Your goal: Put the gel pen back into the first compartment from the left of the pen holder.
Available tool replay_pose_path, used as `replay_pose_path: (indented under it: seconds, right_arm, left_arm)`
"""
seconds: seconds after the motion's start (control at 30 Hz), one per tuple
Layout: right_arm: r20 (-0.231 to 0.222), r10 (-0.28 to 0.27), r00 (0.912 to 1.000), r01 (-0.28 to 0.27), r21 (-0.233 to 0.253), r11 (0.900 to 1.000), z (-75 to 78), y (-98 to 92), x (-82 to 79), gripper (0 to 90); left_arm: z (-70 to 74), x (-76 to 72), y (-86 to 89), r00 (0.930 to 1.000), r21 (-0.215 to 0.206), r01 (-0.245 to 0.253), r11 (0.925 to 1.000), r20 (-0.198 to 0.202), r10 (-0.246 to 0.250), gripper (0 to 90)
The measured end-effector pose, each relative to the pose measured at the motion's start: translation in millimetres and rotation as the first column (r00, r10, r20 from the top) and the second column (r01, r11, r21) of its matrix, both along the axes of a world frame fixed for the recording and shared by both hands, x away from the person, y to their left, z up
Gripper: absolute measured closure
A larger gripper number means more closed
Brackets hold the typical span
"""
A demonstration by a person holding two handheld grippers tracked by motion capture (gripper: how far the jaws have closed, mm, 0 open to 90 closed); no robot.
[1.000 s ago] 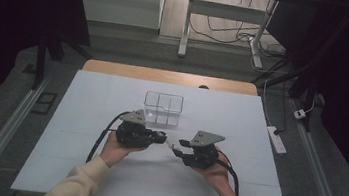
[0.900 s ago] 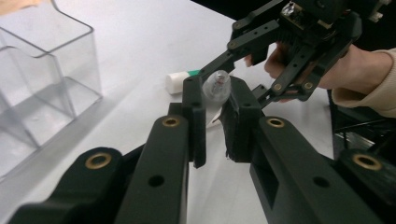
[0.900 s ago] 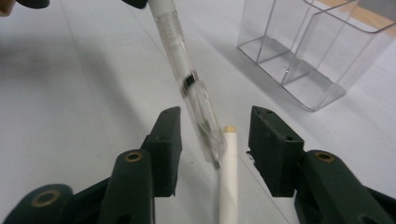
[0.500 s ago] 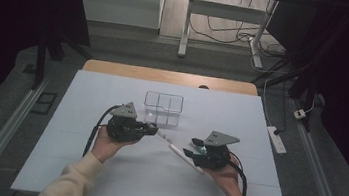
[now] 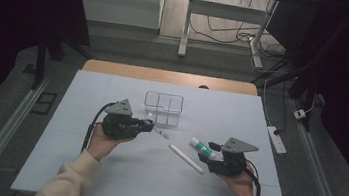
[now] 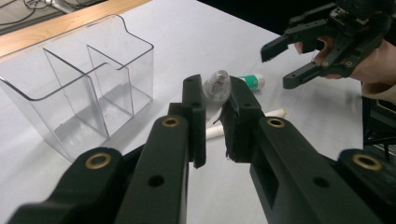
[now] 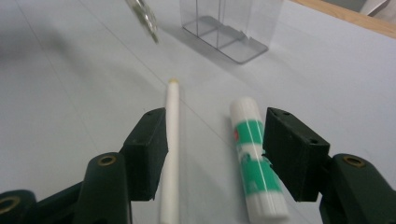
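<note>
Over on the left, the left gripper (image 5: 148, 124) is lifted off the table (image 5: 102, 180) with its jaws clenched on a small clear cap (image 6: 218, 84), its rounded tip poking up between the pads, just near-left of the clear divided box (image 5: 163, 108). That looks like the step in hand: carrying the cap toward one of the box's compartments. Next it needs a short swing to the far right, over the rim, then a release above a free slot. In the middle, a white stick (image 5: 186, 158) lies flat on the table. On the right, the right gripper (image 7: 212, 140) sits low, jaws spread wide and holding nothing, with the stick and a green-and-white glue stick (image 7: 254, 161) lying between them; it must settle on one and close.
</note>
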State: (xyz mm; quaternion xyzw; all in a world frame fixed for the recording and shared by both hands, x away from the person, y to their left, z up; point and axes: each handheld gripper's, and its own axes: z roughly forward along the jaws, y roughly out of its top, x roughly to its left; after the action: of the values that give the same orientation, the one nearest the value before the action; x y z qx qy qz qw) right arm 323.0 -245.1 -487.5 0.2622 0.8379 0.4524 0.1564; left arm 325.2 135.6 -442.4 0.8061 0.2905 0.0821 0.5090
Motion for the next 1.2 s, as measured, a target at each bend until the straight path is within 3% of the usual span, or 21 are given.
replay_pose_path:
  seconds: [0.4, 0.83, 0.97, 1.2]
  right_arm:
    - [-0.025, -0.050, 0.9984, 0.050, 0.012, 0.999, -6.3, -24.0, -7.0, 38.6]
    - [-0.017, -0.091, 0.9957, 0.092, 0.027, 0.995, -6.3, -38.6, -7.7, 38.6]
    - [-0.017, -0.091, 0.9957, 0.091, 0.026, 0.995, -6.8, -40.5, -7.3, 38.5]
    - [-0.014, -0.081, 0.9966, 0.082, 0.019, 0.996, -6.8, -39.9, -7.0, 38.5]
  left_arm:
    - [5.4, -0.8, 6.2, 0.9997, -0.001, -0.019, 0.9998, 0.016, 0.019, 79.7]
    - [11.2, 3.3, 12.4, 0.9991, 0.001, -0.038, 0.9993, 0.020, 0.038, 79.7]
    - [17.0, 7.1, 16.5, 0.9988, -0.025, -0.048, 0.9985, 0.012, 0.048, 79.7]
    - [30.1, 14.3, 25.8, 0.9968, -0.036, -0.077, 0.9963, 0.018, 0.078, 79.7]
